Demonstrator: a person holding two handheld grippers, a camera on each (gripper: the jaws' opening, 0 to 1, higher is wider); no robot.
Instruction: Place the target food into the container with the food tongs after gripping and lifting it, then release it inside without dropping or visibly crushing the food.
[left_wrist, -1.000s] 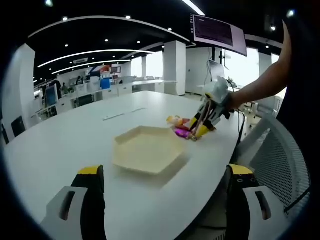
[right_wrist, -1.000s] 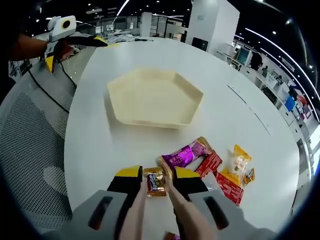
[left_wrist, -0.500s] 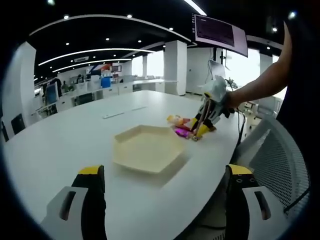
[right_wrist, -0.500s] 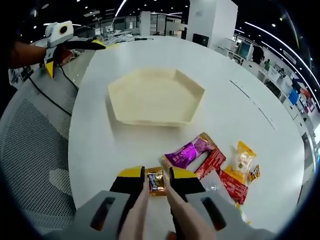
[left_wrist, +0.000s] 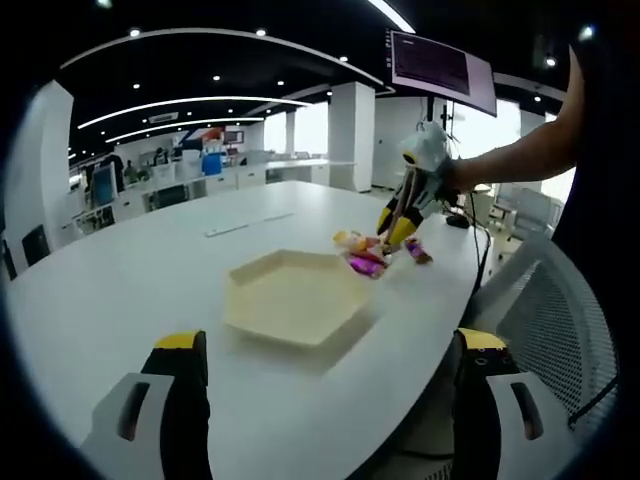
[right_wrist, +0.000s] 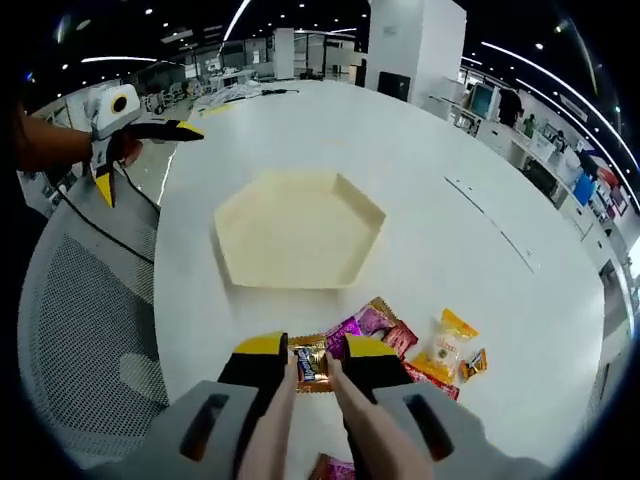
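Observation:
In the right gripper view my right gripper (right_wrist: 311, 358) presses two beige tong arms together, and their tips pinch a small gold-brown candy packet (right_wrist: 308, 364) lifted above the white table (right_wrist: 440, 170). The cream hexagonal tray (right_wrist: 300, 238) lies ahead with nothing in it. In the left gripper view the same tray (left_wrist: 295, 297) sits mid-table, and the right gripper (left_wrist: 396, 230) hangs above the snack pile (left_wrist: 365, 255). My left gripper (left_wrist: 330, 400) is open near the table's edge. It also shows at the far left as the left gripper (right_wrist: 145, 157).
Loose snacks lie on the table: a purple packet (right_wrist: 357, 326), a yellow one (right_wrist: 446, 347), red ones (right_wrist: 428, 378) and a pink one (left_wrist: 417, 253). A grey mesh chair (right_wrist: 80, 330) stands beside the table edge. A person's arm (left_wrist: 520, 160) reaches in.
The right gripper has risen off the table with the candy packet still pinched in the tongs. The left gripper has stayed put and open.

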